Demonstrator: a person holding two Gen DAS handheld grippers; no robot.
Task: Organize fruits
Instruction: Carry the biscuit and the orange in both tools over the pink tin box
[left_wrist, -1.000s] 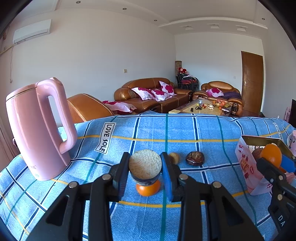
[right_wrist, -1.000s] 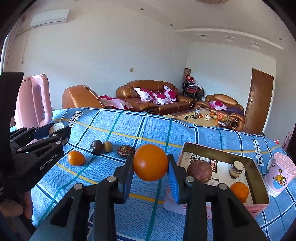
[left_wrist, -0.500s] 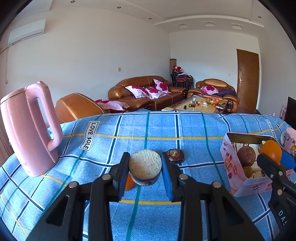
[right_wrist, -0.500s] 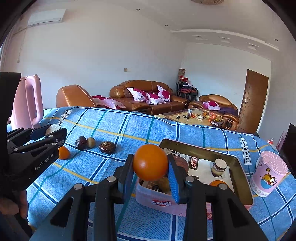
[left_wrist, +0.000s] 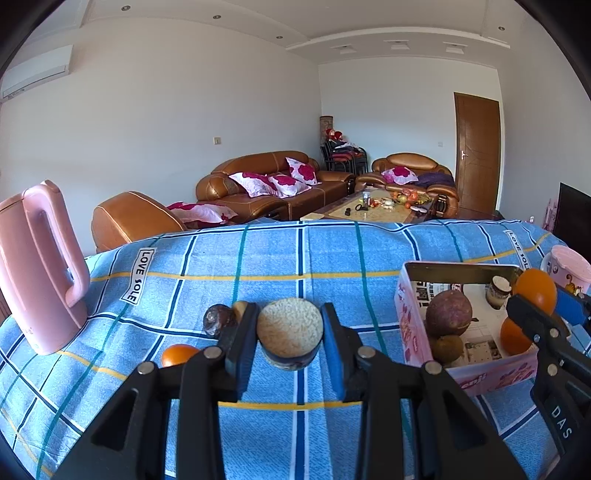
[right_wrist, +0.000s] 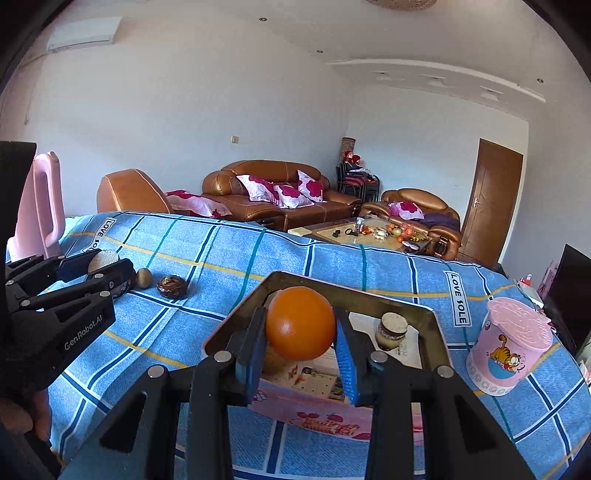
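My left gripper (left_wrist: 290, 332) is shut on a small cork-lidded jar (left_wrist: 290, 326), held above the blue checked cloth left of the pink box (left_wrist: 410, 325). My right gripper (right_wrist: 300, 325) is shut on an orange (right_wrist: 300, 323), which hangs over the box's near rim (right_wrist: 354, 291). In the left wrist view that gripper (left_wrist: 543, 299) shows at the right, over the box. Inside the box lie a passion fruit (left_wrist: 448, 314), a kiwi (left_wrist: 448, 349), another orange (left_wrist: 515, 336) and a second small jar (right_wrist: 393, 330). A loose orange (left_wrist: 177, 354), a dark fruit (left_wrist: 218, 319) and a small brown fruit (left_wrist: 240, 306) lie on the cloth.
A pink kettle (left_wrist: 40, 266) stands at the table's left side. A pink cartoon cup (right_wrist: 511, 349) stands right of the box. A hand grips the left tool at the lower left of the right wrist view. Sofas and a coffee table lie beyond the far edge.
Both grippers moved right across the table with their loads. The orange went from beside the box to above its near rim. The jar came closer to the box and passed the loose fruits.
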